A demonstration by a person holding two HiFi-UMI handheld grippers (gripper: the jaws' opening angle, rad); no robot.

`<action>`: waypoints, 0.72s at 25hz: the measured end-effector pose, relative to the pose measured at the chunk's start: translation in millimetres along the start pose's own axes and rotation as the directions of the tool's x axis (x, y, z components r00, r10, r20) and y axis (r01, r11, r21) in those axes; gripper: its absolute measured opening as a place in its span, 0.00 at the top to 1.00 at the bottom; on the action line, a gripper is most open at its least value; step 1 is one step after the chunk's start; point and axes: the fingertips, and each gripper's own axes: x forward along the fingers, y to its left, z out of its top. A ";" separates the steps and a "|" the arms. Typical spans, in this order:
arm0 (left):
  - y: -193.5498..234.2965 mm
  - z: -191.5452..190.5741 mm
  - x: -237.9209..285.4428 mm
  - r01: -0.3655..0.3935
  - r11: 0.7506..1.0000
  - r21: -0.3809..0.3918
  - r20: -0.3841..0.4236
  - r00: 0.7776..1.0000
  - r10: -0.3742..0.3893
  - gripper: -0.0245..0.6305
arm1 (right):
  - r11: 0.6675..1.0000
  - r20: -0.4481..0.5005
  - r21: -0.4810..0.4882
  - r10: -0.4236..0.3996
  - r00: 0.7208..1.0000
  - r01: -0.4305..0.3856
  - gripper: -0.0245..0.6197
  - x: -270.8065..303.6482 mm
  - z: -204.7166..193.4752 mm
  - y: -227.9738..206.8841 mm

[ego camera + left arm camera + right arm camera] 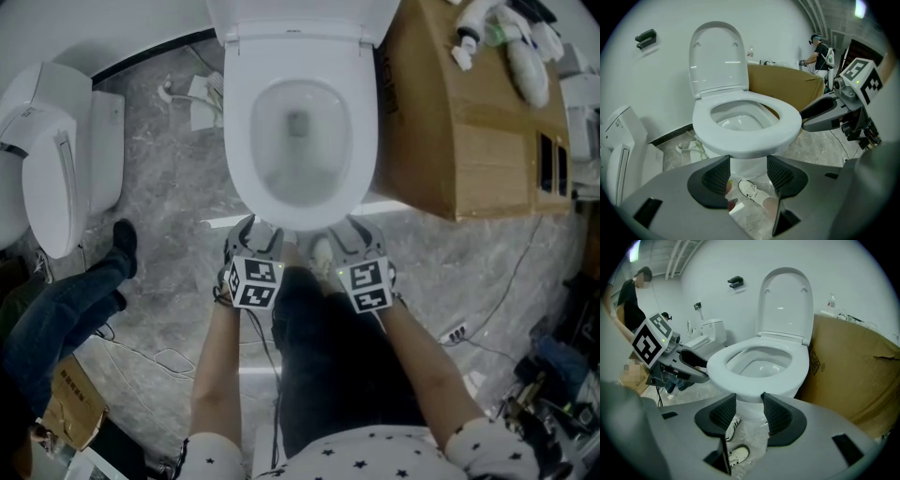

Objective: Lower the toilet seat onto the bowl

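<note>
Head view: left tongs (pixel 261 231) and right tongs (pixel 345 234) side by side, just before the front rim of the toilet seat (pixel 238 131). Seat lies flat on the bowl (pixel 300 183); cardboard box (pixel 459 141) stands beside it.
Left gripper view: left tongs wide apart, nothing between them, near the seat; lid (pixel 717 56) stands upright.
Right gripper view: right tongs wide apart, empty; seat just beyond them.

left gripper (pixel 253 232): grey shell, black ribbed pads (pixel 715 176), white marker cube (pixel 255 282)
right gripper (pixel 353 234): same build
worn: white star-print top (pixel 375 452), dark trousers (pixel 337 356), white shoes (pixel 752 191)
</note>
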 end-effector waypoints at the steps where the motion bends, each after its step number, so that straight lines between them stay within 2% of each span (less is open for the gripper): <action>1: -0.3 -1.5 1.7 0.001 1.000 0.000 -0.003 1.000 -0.001 0.61 | 1.000 -0.004 -0.001 0.000 1.000 0.000 0.67 1.3 -1.9 -0.1; 18: -2.4 -23.0 27.8 0.026 1.000 -0.006 -0.058 0.998 -0.027 0.61 | 1.000 -0.064 0.011 -0.006 0.998 0.007 0.67 26.0 -27.0 -0.4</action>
